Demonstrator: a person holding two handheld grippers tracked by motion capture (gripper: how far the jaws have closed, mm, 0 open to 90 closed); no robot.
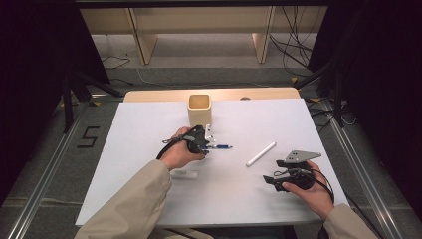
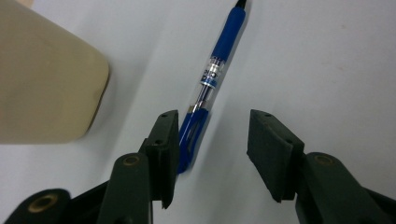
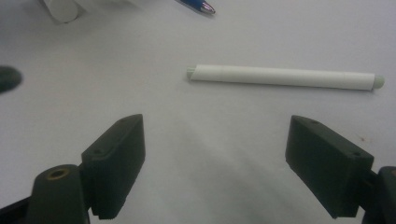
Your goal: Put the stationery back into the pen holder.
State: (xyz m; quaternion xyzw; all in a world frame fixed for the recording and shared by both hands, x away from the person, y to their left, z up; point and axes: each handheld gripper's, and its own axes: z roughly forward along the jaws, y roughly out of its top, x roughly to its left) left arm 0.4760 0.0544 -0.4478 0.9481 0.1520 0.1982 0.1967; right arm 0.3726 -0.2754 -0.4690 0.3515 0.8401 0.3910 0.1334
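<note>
Nearest to us, our sleeved forearms come in over the white table [image 1: 149,199]. Going left to right, our left gripper [image 1: 201,141] sits just in front of the beige cup [image 1: 199,109], its fingers [image 2: 163,140] half spread and straddling the clip end of the blue pen [image 2: 210,84]; one pad touches the clip, the other stands apart, so nothing is pinched yet. That pen lies flat on the table, its tip pointing away toward the right. Further right a white marker [image 1: 261,154] lies flat too, well apart from the pen. Our right gripper [image 1: 278,180] rests low near the table's front edge, fingers [image 3: 116,158] spread wide and empty, the marker just ahead of them. We judge the step in hand to be the grasp on the pen: next we should close until both pads bite, then lift toward the cup.
</note>
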